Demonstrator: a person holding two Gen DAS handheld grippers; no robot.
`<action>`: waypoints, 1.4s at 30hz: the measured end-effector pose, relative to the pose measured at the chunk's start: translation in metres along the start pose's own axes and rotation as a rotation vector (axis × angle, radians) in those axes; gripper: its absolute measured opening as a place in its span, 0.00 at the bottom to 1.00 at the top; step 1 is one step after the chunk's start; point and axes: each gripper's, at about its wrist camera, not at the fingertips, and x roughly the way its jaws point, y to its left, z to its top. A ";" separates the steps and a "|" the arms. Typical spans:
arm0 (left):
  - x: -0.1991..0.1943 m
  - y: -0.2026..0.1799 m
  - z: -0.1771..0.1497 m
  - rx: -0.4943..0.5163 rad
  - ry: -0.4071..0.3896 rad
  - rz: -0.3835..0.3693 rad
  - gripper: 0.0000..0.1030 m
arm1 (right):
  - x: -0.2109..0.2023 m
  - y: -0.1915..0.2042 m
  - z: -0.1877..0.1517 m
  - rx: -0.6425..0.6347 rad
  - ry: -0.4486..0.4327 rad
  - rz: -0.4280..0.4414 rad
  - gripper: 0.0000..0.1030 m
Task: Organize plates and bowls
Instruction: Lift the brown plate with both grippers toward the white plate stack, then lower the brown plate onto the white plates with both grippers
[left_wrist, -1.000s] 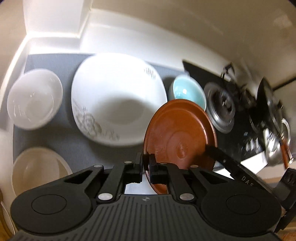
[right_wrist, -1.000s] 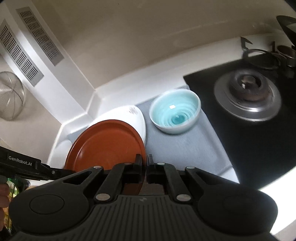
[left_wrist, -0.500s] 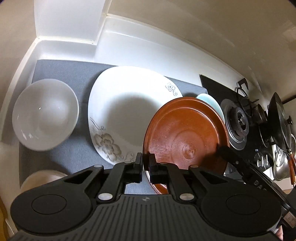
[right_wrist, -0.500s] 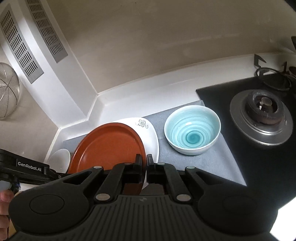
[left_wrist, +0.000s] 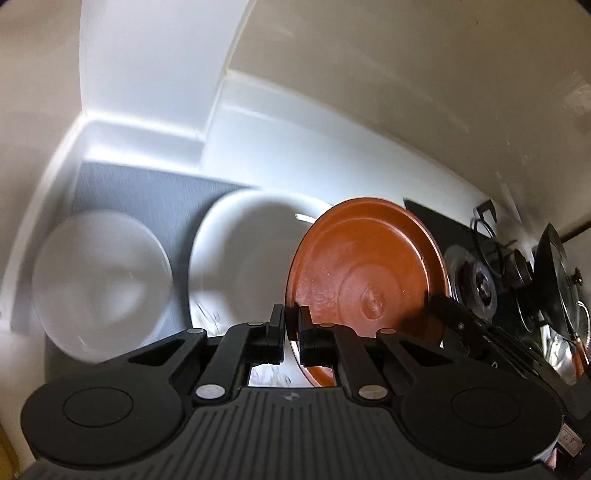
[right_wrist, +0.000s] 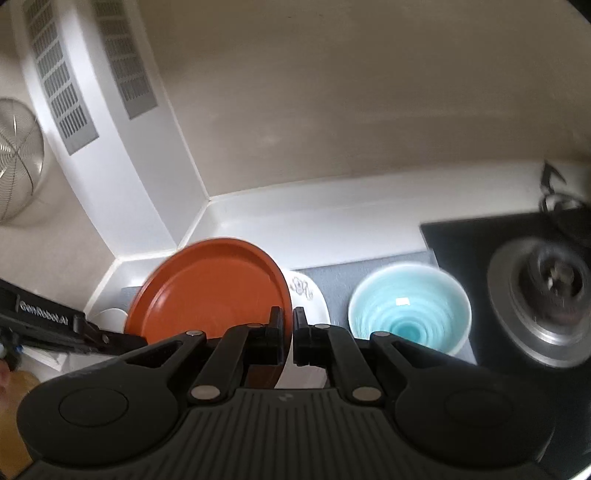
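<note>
The left gripper (left_wrist: 291, 325) and the right gripper (right_wrist: 288, 326) are each clamped on the rim of the brown plate (left_wrist: 369, 280), which hangs tilted between them above the white plate (left_wrist: 243, 254) on the grey mat (left_wrist: 147, 199). In the left view a white bowl (left_wrist: 99, 284) lies at 9 o'clock from the fingers and a burner (left_wrist: 476, 284) at 3 o'clock. In the right view the blue bowl (right_wrist: 408, 310) sits at 3 o'clock, a second burner (right_wrist: 550, 302) beyond it.

Two plates: one brown plate (left_wrist: 369, 273) and one white plate (left_wrist: 247, 254). Two bowls: one white bowl (left_wrist: 99, 280), one turquoise bowl (right_wrist: 408, 308).
</note>
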 end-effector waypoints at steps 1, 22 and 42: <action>-0.001 0.001 0.003 0.002 -0.008 0.004 0.07 | 0.003 0.002 0.003 0.001 0.002 0.001 0.06; 0.050 0.007 0.040 0.079 -0.001 0.094 0.07 | 0.095 -0.005 -0.002 0.150 0.240 -0.041 0.07; 0.086 0.008 0.022 0.177 0.055 0.174 0.13 | 0.100 0.007 -0.015 0.053 0.239 -0.131 0.14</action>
